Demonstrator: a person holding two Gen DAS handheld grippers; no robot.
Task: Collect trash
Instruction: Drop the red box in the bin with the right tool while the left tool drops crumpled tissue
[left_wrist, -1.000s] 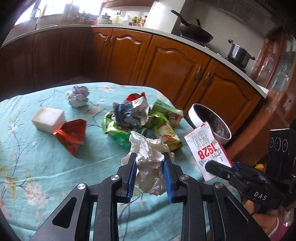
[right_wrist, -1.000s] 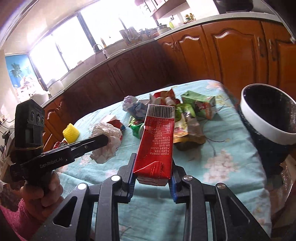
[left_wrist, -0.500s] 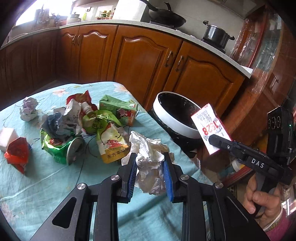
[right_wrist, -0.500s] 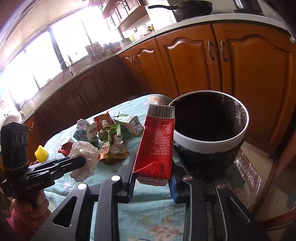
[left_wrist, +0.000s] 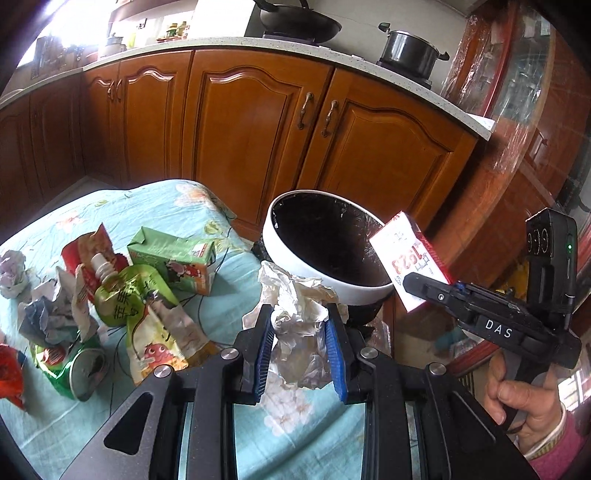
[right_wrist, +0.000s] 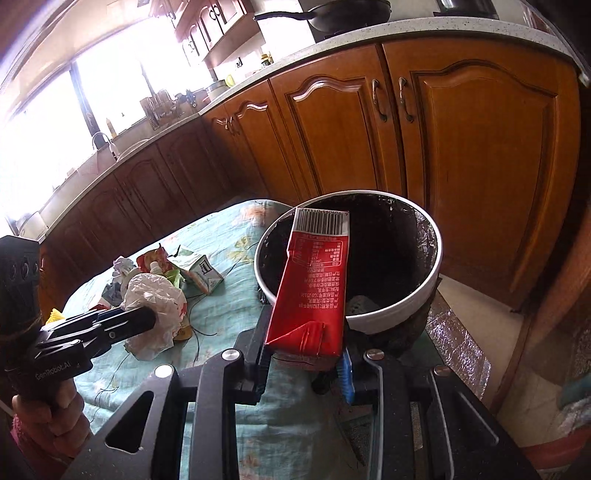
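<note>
- Left gripper (left_wrist: 300, 343) is clamped on a crumpled white paper wad (left_wrist: 297, 314), blue pads squeezing it from both sides. It hangs over the table's near corner, just short of the bin.
- Right gripper (right_wrist: 304, 360) is pinching a red carton (right_wrist: 312, 284) by its bottom end. The barcode end pokes out over the bin's white rim, so the carton sits above the bin mouth.
- The bin (left_wrist: 314, 273) stands right off the table's edge, black liner inside, white rim on top. Something grey lies at the bottom, can't make out what.
- The table (left_wrist: 155, 206) with the teal flowered cloth ends right at the bin, hardly any gap there.
- More trash is piled on the left of the cloth: a green juice box (left_wrist: 173, 258), a green pouch (left_wrist: 122, 291), a crushed can (left_wrist: 74, 369).
- The wooden cabinets (left_wrist: 258, 122) run behind, with open floor between them and the bin.
</note>
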